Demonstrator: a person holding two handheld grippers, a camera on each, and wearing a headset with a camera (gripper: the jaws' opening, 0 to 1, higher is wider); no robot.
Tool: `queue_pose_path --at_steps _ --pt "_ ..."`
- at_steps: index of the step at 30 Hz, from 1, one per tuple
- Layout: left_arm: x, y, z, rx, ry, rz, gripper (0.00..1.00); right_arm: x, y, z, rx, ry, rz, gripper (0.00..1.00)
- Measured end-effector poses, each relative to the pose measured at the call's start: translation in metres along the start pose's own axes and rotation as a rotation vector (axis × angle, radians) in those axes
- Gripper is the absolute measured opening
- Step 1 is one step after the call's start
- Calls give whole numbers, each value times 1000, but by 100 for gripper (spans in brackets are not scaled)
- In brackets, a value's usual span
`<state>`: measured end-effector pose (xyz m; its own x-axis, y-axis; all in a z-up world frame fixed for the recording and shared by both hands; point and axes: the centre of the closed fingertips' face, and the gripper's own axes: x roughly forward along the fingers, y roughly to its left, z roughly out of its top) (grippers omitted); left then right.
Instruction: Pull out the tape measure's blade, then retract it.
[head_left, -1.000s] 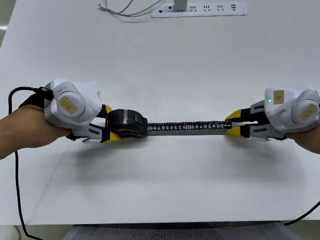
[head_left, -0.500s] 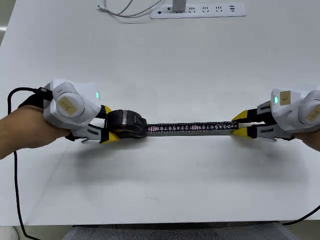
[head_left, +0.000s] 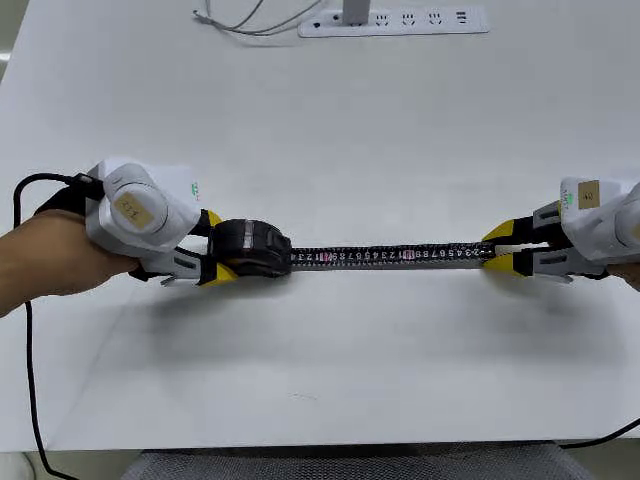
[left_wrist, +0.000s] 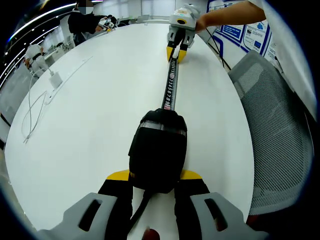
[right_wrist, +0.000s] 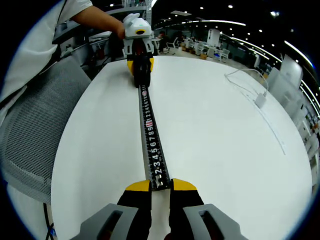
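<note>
One tape measure (head_left: 252, 247), one left claw (head_left: 218, 246), one right claw (head_left: 498, 249), one power strip (head_left: 400, 20).

The blade (head_left: 390, 255), drawn out of the tape measure (head_left: 250, 247), bars the counter (head_left: 330, 130) crosswise. Beyond the blade, open surface reaches a power strip (head_left: 395, 20) and loose cables (head_left: 245, 24); nearer than it, bare surface runs to what looks like a mesh chair (head_left: 340, 465).

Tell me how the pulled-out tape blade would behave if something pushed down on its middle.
The blade spans straight between the case and the right hand-held gripper, so it is probably springy-stiff, though thin enough to buckle under a push. Let go, it would likely snap back toward the case.
</note>
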<state>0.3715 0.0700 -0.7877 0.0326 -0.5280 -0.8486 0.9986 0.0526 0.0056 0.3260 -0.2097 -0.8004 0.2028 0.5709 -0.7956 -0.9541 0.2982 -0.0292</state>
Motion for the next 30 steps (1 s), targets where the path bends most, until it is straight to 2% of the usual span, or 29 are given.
queue_pose_path --at_steps 7,9,21,23,30 --pt "0 1 0 -2 1 4 27 1 1 1 13 16 7 9" --pt "1 1 1 16 4 11 27 1 3 0 11 21 19 9" --pt "0 1 1 -24 12 12 28 1 5 -1 12 46 19 11" --pt "0 1 1 -10 20 15 28 1 5 -1 15 51 18 11" --pt "0 0 1 -19 20 14 28 0 6 -1 20 59 20 11"
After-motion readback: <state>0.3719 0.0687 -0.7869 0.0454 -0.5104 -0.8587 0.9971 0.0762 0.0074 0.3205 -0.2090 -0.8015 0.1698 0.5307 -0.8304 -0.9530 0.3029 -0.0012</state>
